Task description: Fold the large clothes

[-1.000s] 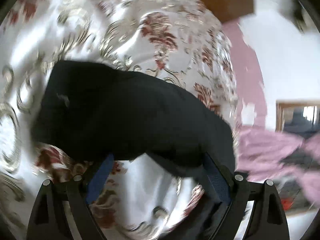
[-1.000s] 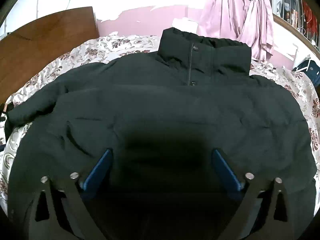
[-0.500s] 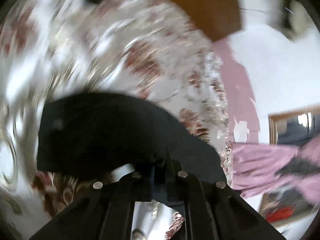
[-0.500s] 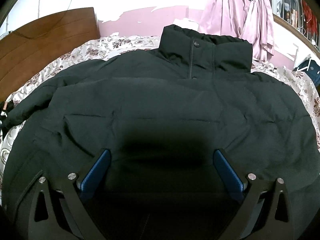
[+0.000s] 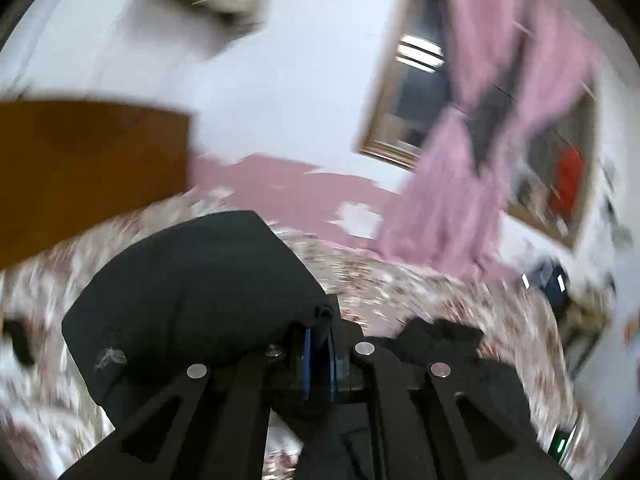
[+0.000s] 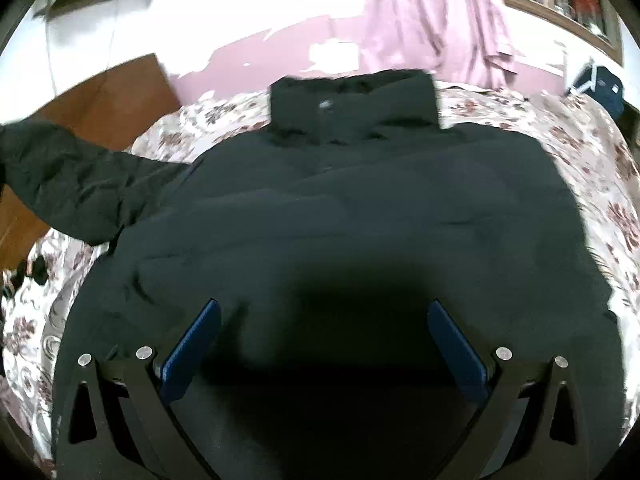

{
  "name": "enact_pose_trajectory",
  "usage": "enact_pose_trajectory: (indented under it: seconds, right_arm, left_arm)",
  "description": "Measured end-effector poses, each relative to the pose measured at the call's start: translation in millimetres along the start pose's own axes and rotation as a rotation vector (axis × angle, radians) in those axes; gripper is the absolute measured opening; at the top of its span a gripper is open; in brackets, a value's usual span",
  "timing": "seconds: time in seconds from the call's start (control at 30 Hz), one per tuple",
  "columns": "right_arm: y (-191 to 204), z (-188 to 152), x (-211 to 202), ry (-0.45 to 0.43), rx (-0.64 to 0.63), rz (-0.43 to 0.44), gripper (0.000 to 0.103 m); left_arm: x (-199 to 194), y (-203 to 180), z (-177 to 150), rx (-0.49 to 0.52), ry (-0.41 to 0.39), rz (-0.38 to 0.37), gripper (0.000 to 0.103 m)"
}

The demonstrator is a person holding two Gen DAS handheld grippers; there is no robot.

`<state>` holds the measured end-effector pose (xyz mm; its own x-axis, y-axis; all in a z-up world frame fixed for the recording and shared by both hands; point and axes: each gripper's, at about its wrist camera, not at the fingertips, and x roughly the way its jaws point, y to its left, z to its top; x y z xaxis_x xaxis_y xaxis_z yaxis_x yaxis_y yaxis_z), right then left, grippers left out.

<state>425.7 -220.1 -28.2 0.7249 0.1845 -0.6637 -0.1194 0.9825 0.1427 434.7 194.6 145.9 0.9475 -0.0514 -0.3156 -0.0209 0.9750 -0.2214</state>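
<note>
A big black padded jacket (image 6: 360,220) lies face up on a floral bedspread (image 6: 592,152), its collar (image 6: 352,108) toward the far wall. My left gripper (image 5: 318,344) is shut on the cuff end of the jacket's left sleeve (image 5: 192,292) and holds it up off the bed. In the right wrist view that sleeve (image 6: 68,184) hangs raised at the far left. My right gripper (image 6: 324,344) stands open just above the jacket's lower front, with nothing between its blue pads (image 6: 192,348).
A wooden headboard (image 6: 108,104) stands at the left of the bed. Pink curtains (image 6: 436,20) hang by a framed window (image 5: 416,92) on the far wall. A dark blue bag (image 6: 600,88) sits at the bed's far right.
My left gripper closed on the sleeve end, then rose and rolled, lifting the sleeve off the bedspread. The right gripper shifted a little over the jacket and stayed open.
</note>
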Motion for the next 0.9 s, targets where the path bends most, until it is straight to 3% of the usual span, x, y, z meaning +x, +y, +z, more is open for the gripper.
enact_pose_trajectory:
  seconds: [0.17,0.4,0.67,0.8,0.9]
  right_arm:
    - [-46.4,0.8,-25.6,-0.043,0.077,-0.032,0.101]
    - [-97.4,-6.7,-42.1,-0.064,0.151,-0.08,0.101]
    - [-135.3,-29.2,-31.5,-0.029,0.27,-0.092,0.101]
    - [-142.7,-29.2,-24.3,-0.029,0.292,-0.075,0.101]
    - [-141.6,-30.5,-22.2,-0.03,0.281,-0.067,0.101]
  left_arm:
    - [14.9,-86.5,-8.0,0.194,0.054,-0.134,0.006]
    - [38.8,-171.1,-68.6,0.374,0.215,-0.267,0.007]
    - [64.5,-200.1,-149.8,0.494,0.489,-0.361,0.011]
    - [63.9,-200.2,-175.8,0.499,0.563,-0.429,0.04]
    - [54.1,-198.9,-190.2,0.496,0.565,-0.463,0.072]
